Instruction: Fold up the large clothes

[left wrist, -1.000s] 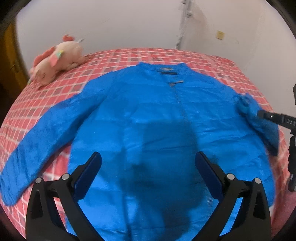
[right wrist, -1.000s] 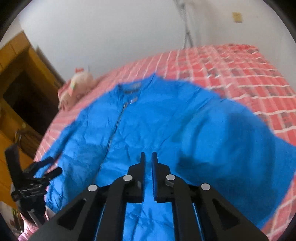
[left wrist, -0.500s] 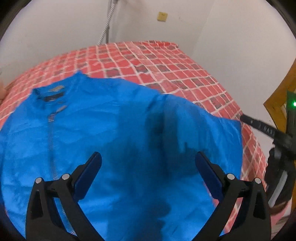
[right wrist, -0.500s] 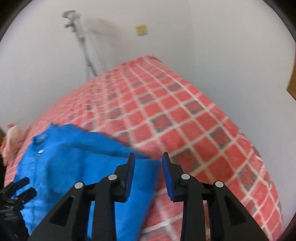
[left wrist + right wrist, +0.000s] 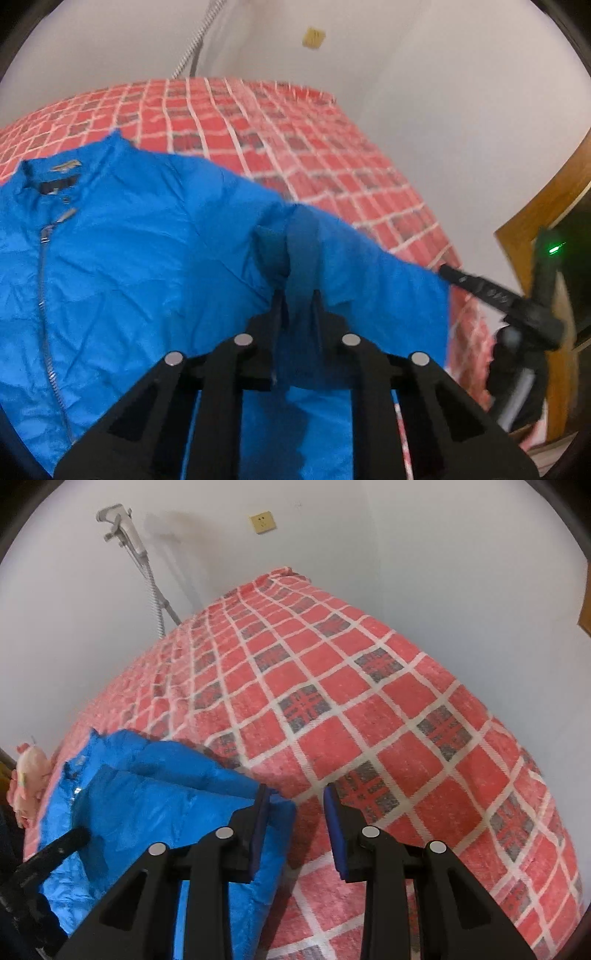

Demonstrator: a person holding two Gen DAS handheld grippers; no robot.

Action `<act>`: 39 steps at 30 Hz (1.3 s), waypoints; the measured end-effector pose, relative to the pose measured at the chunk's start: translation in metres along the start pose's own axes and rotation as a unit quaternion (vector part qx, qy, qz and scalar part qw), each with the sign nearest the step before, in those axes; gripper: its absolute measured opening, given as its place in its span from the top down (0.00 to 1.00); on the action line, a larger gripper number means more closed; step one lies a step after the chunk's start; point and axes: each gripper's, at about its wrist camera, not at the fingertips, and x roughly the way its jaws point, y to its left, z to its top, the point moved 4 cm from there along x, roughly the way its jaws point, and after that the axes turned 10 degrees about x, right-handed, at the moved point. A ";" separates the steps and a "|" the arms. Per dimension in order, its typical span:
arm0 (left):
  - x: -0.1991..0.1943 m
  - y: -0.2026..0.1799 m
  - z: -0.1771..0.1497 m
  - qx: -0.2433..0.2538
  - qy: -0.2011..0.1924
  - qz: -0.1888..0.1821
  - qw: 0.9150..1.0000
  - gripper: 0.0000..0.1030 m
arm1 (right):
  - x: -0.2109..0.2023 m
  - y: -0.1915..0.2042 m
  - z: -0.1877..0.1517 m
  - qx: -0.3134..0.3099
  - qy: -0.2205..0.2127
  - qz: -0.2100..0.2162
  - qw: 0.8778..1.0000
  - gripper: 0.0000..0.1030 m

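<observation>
A large blue zip jacket [image 5: 122, 258] lies front up on a bed with a red checked blanket [image 5: 280, 144]. Its right sleeve is folded in over the body. My left gripper [image 5: 297, 295] is shut on a raised fold of that sleeve. In the right wrist view the jacket [image 5: 147, 805] lies at the lower left. My right gripper [image 5: 295, 805] is open and empty over the blanket [image 5: 369, 709], its left pad beside the jacket's right edge.
White walls stand behind and right of the bed. A garment steamer wand [image 5: 122, 520] leans at the back wall. A pink plush toy [image 5: 27, 775] lies at the far left. A wooden door frame [image 5: 546, 206] stands right of the bed.
My left gripper has swung right and closed on the folded sleeve. My right gripper has let go of the sleeve, opened, and turned right over the blanket.
</observation>
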 end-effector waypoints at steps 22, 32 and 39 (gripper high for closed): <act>-0.168 0.188 -0.066 -0.108 -0.091 0.213 0.967 0.93 | 0.026 0.101 -0.065 -0.103 0.086 0.157 0.979 0.63; -0.148 0.249 -0.094 -0.136 -0.052 0.252 0.957 0.89 | 0.064 0.133 -0.106 -0.164 0.116 0.094 0.975 0.62; -0.168 0.255 -0.098 -0.159 -0.062 0.253 0.952 0.76 | 0.037 0.143 -0.095 -0.187 0.060 0.058 0.979 0.61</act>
